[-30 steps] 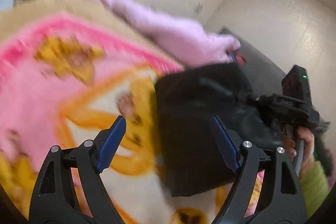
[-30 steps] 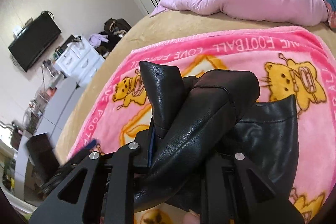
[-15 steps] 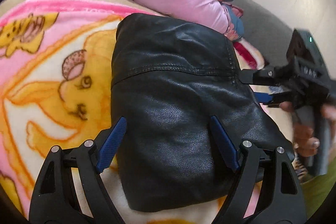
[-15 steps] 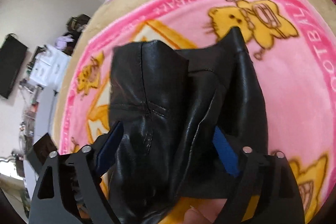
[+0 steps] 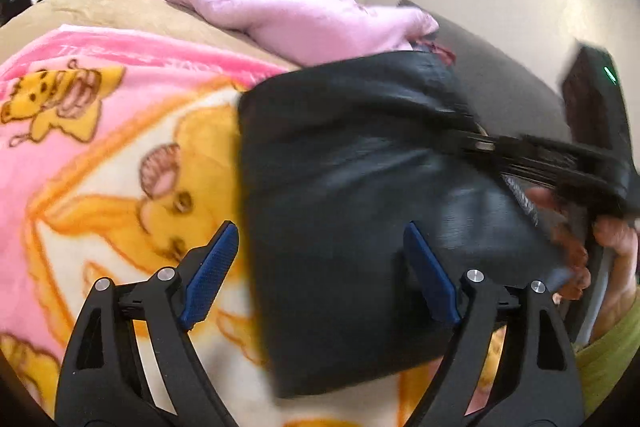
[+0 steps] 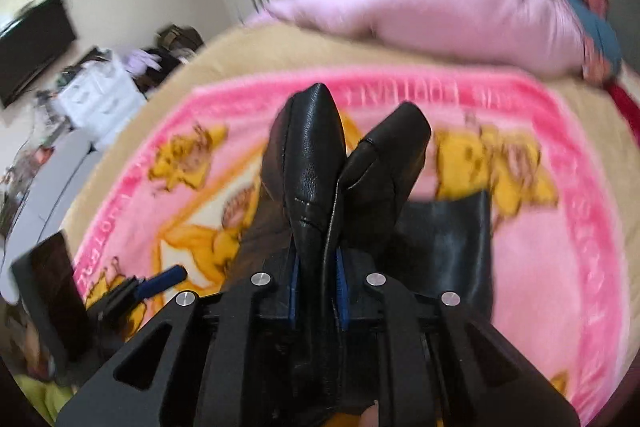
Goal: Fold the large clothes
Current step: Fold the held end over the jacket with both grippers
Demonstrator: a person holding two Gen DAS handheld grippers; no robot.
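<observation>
Black leather: the garment (image 5: pixel 352 211) lies folded on the pink cartoon blanket (image 5: pixel 100 155), directly ahead of the left gripper (image 5: pixel 320 267) and partly between its fingers.
Left gripper state: jaws have just opened a little further and stand wide; the blue pads (image 5: pixel 210 269) touch nothing and one edge of the garment sits under the span.
Right gripper state: the right gripper (image 6: pixel 318 285) has jaws that have just closed, clamped narrow on a bunched ridge of the leather, two stiff peaks rising just beyond the tips.
Risk, slip: smooth leather gathered several layers thick could probably slide out of the narrow pinch if pulled sideways.
Risk, unfolding: lifting by the pinch alone may drag the stacked layers open, since the left side is unrestrained.
Risk, snag: the blanket pile beneath could be caught up with the garment.
</observation>
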